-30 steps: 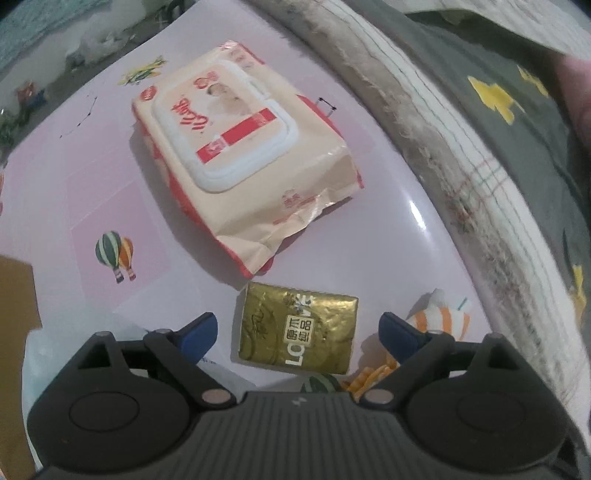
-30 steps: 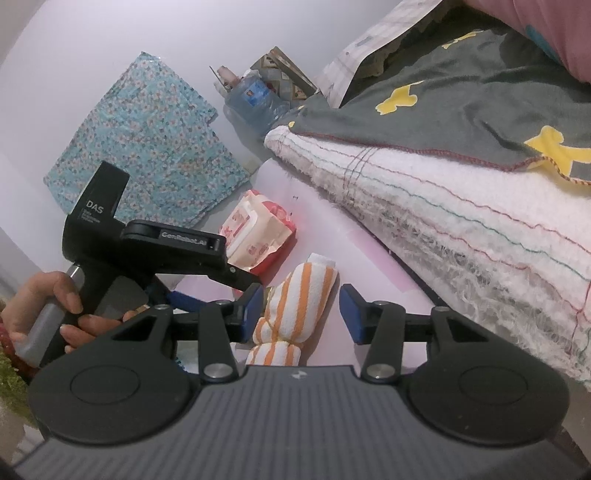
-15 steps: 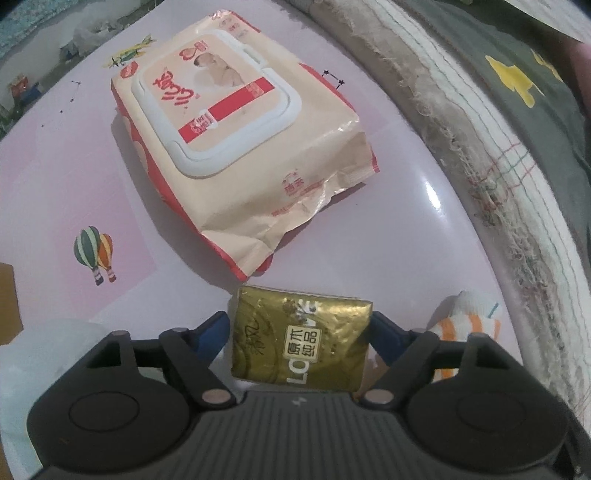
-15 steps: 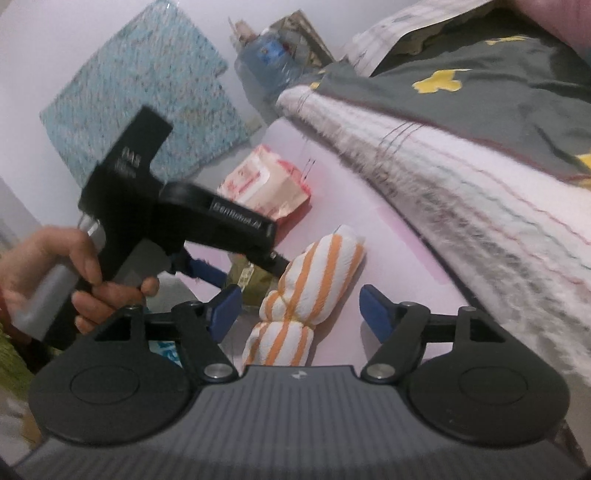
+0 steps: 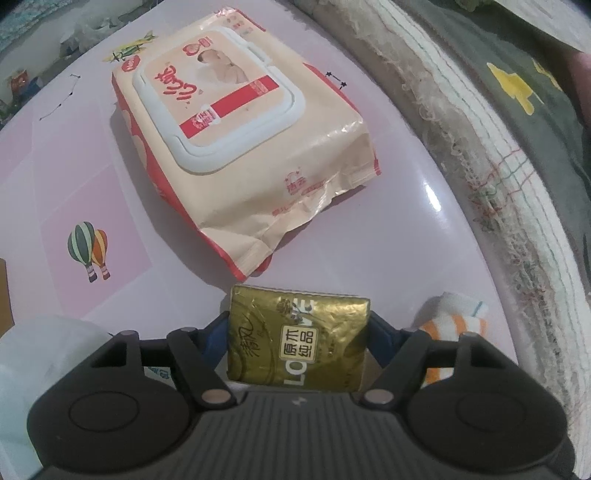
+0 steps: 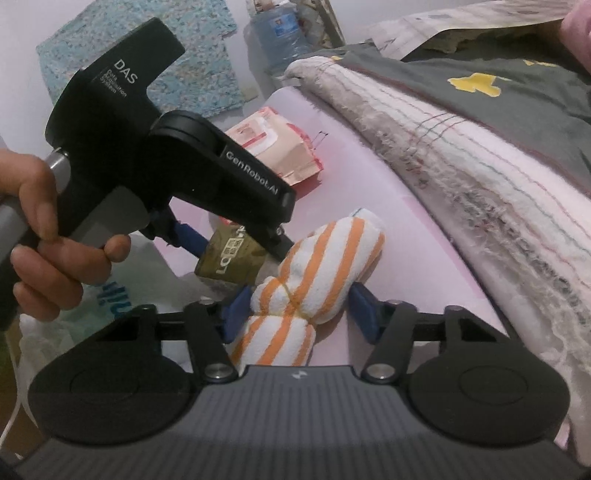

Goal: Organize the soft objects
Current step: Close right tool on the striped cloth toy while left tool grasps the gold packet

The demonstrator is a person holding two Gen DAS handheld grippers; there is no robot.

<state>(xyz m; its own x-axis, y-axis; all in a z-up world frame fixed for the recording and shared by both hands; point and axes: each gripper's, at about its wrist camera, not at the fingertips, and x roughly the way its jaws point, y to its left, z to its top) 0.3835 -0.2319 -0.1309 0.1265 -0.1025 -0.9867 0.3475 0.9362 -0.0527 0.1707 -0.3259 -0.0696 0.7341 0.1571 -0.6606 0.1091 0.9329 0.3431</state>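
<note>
My left gripper (image 5: 297,332) is shut on a gold tissue packet (image 5: 299,338), both blue fingers pressed on its sides, on the pink mat (image 5: 388,240). The packet also shows in the right wrist view (image 6: 231,258), under the left gripper's black body (image 6: 166,166). A peach wet-wipes pack (image 5: 240,140) lies just beyond it. My right gripper (image 6: 295,314) straddles an orange-and-white striped rolled cloth (image 6: 317,273). Its blue fingers sit at the cloth's sides, touching or nearly so. The cloth's end shows in the left wrist view (image 5: 454,317).
A thick folded white blanket (image 6: 480,166) with a dark grey cover (image 6: 498,96) runs along the mat's right edge. A white plastic bag (image 5: 48,350) lies at the left. A water bottle (image 6: 277,33) and a blue patterned cloth (image 6: 147,62) stand at the back.
My left gripper moved forward and closed on the gold packet. My right gripper advanced over the striped cloth and narrowed around it.
</note>
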